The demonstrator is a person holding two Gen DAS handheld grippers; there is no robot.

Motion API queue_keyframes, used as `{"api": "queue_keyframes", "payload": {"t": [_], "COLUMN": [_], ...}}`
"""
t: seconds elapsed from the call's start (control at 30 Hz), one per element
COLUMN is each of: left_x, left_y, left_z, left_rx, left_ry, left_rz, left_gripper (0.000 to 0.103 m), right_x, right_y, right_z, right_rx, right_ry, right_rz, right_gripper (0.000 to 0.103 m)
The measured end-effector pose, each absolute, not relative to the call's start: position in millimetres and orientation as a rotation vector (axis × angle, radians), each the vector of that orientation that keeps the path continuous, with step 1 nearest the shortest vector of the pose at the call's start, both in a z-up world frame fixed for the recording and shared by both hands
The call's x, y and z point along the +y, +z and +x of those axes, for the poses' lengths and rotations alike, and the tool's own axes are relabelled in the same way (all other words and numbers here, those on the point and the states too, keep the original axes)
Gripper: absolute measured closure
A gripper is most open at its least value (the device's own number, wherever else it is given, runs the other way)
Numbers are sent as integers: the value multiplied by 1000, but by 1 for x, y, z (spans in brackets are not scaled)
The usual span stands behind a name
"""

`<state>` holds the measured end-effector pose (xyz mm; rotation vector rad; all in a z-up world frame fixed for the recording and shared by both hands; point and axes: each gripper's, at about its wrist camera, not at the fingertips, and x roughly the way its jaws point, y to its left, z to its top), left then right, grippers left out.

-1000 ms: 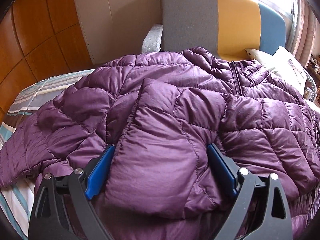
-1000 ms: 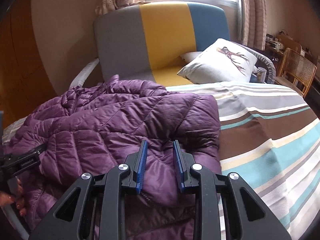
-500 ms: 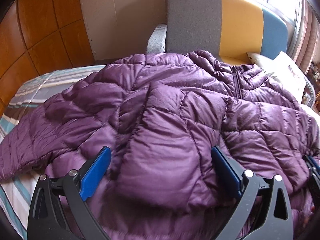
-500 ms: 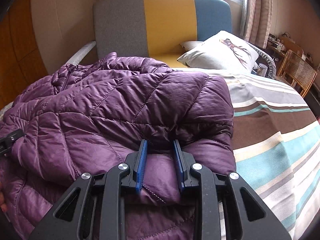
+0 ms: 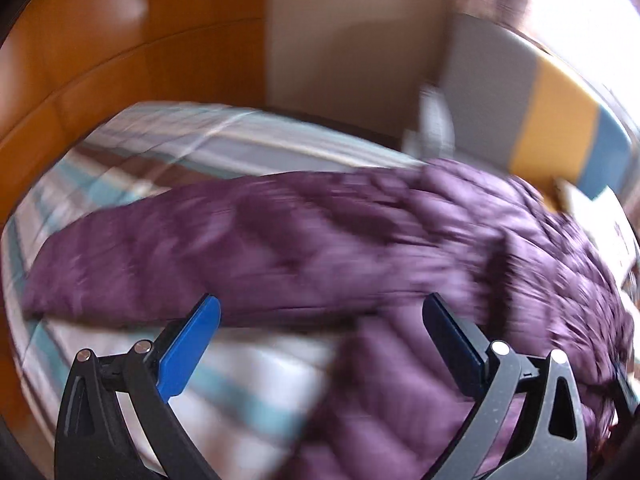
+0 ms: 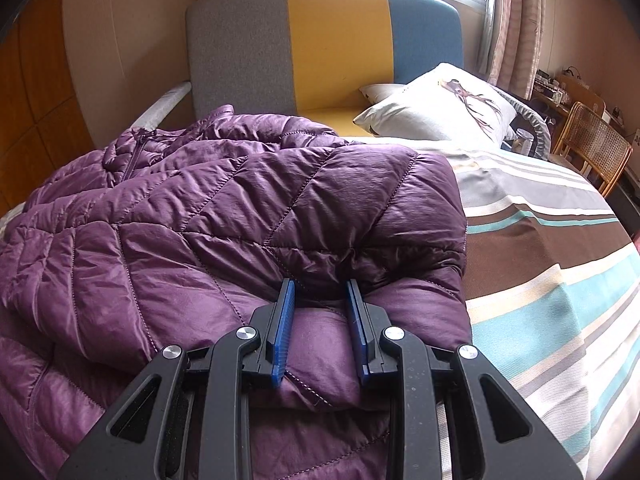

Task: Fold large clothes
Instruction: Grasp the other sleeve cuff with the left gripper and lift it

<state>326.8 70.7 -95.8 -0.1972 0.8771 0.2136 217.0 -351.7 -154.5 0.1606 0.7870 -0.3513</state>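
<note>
Right gripper (image 6: 320, 308) pinches a fold of the purple puffer jacket (image 6: 224, 208), pads pressed into the quilted fabric near its right edge. Left gripper (image 5: 320, 332) spread wide with nothing clamped; jaws have just been opening. Left view is motion-blurred. Jacket lies on the striped bedspread (image 6: 560, 280), a sleeve (image 5: 200, 248) stretched leftward. Pillow (image 6: 440, 108) and tricolour headboard (image 6: 336, 40) behind.

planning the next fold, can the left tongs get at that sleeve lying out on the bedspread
Probably yes: the left tongs stand wide open and empty, and the sleeve lies flat just ahead with nothing over it, though the view is blurred.
</note>
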Motion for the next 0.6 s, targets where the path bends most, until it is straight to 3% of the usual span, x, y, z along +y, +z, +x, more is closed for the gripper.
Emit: {"api": "queue_keyframes", "payload": {"t": [0.37, 0.6], "left_x": [257, 307], "left_y": [-116, -151], "left_z": [261, 251], "left_rx": [863, 822], "left_ry": [650, 674], "left_rz": [-532, -793], "left_gripper": [2, 13], "right_x": [-351, -351], "right_y": [-154, -155], "right_z": [217, 217], "right_rx": [787, 786], "right_ry": [-352, -353], "right_rz": [157, 157], "right_gripper": [77, 77]}}
